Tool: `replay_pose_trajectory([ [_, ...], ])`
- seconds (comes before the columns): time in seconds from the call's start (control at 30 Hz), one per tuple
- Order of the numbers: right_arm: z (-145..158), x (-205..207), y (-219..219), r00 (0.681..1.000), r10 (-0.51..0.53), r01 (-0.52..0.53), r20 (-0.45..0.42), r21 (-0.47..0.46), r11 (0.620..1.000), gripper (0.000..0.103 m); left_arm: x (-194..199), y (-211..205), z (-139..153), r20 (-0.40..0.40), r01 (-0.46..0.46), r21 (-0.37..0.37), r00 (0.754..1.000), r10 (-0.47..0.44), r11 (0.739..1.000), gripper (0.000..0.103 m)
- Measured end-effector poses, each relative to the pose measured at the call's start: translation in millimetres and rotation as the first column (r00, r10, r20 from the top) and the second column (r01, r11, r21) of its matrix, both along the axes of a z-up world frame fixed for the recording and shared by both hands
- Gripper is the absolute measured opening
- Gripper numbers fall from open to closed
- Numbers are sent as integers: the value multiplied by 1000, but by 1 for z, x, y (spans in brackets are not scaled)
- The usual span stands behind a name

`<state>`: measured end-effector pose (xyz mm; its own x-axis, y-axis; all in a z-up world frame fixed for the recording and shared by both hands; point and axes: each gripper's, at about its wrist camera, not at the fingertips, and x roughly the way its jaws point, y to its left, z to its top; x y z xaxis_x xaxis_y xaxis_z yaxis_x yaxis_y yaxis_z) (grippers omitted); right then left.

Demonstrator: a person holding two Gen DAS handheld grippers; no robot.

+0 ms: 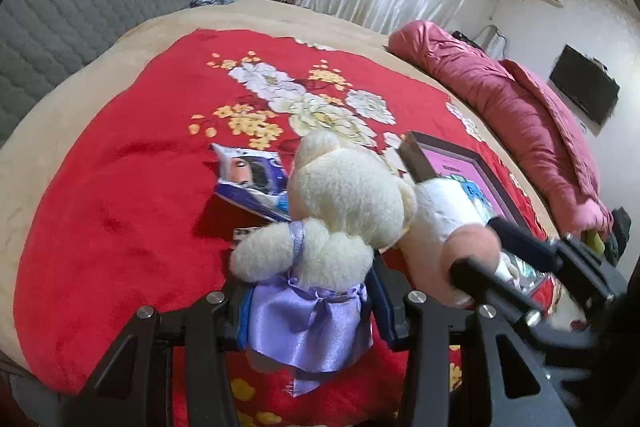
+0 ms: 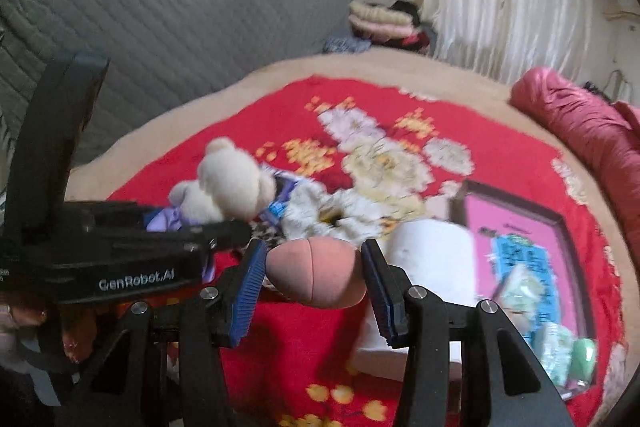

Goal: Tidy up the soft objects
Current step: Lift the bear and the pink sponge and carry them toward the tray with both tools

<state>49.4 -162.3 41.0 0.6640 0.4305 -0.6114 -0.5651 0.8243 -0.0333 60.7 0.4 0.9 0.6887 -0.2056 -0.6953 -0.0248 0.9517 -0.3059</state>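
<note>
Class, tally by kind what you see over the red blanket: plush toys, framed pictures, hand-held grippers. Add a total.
Plush toys: 2 (cream bear, white plush)
Framed pictures: 1
Hand-held grippers: 2 (left hand-held gripper, right hand-held gripper)
Total: 5

Two plush toys: cream bear [image 1: 348,203], white pink-footed one [image 1: 448,219] (each gripped); one framed picture [image 1: 472,167]; one packet [image 1: 252,179].

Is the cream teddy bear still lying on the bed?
No, it is lifted: the left tool grips the teddy bear by its purple dress.
</note>
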Motion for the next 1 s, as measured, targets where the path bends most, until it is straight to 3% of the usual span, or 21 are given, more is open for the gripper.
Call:
replay_pose_trajectory([
  [0.43, 16, -23, -79, 984, -175, 171, 40, 84, 982, 50, -19, -44, 26, 35, 40, 38, 999, -42, 998, 47],
  [1.0, 33, -29, -129, 949, -306, 288, 76, 182, 940, 50, -28, -102, 46, 45, 123, 97, 991, -128, 988, 47],
])
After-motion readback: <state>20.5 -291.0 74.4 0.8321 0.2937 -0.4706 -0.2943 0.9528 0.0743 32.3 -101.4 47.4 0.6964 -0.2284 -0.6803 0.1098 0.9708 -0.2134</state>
